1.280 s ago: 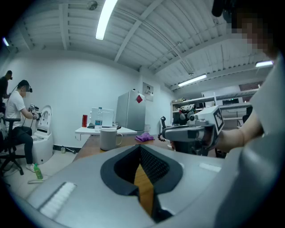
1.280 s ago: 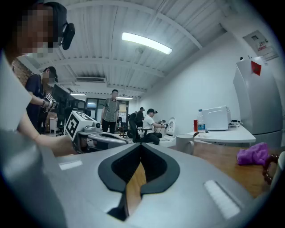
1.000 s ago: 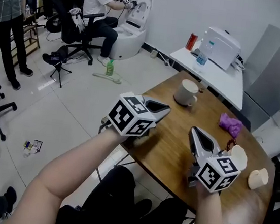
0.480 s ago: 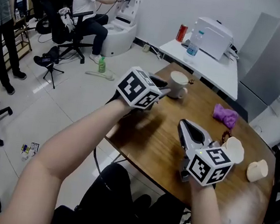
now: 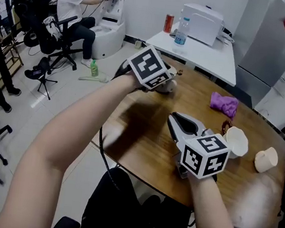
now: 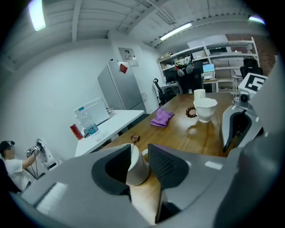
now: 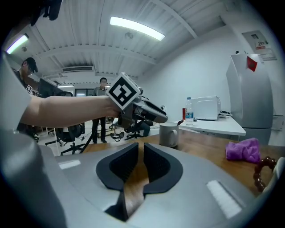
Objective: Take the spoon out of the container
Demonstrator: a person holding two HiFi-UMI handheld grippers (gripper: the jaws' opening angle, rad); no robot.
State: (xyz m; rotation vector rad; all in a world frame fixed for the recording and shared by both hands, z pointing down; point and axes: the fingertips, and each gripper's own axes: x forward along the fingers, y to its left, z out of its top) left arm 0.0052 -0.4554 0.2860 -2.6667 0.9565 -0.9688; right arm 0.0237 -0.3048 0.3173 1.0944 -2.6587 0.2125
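Left gripper view: the left gripper (image 6: 140, 149) is shown with its jaws set fairly wide (they have just been opening), and the white mug (image 6: 137, 171) is framed in the gap between them. No firm press of the pads on the mug can be made out. The spoon (image 6: 133, 139) is kept inside that mug, with only its brown handle end raised over the rim. That handle end lies just ahead of the left jaw tips and slightly above them.

The spoon's long axis is judged to run near upright, leaning against the mug wall, so a pull up and out along the handle is what the coming move is expected to turn on. The left gripper is much the nearer of the two. The right gripper (image 7: 141, 149) is held low over the wooden table (image 6: 196, 138), well apart from the mug, with its jaws drawn close together and nothing between them.

By count, the table is seen to carry:
- one mug
- one spoon
- one white bowl (image 5: 237, 141)
- one pale cup (image 5: 266, 159)
- one purple cloth (image 5: 224, 103)
- one bead bracelet (image 5: 226, 127)

Two grippers are counted.
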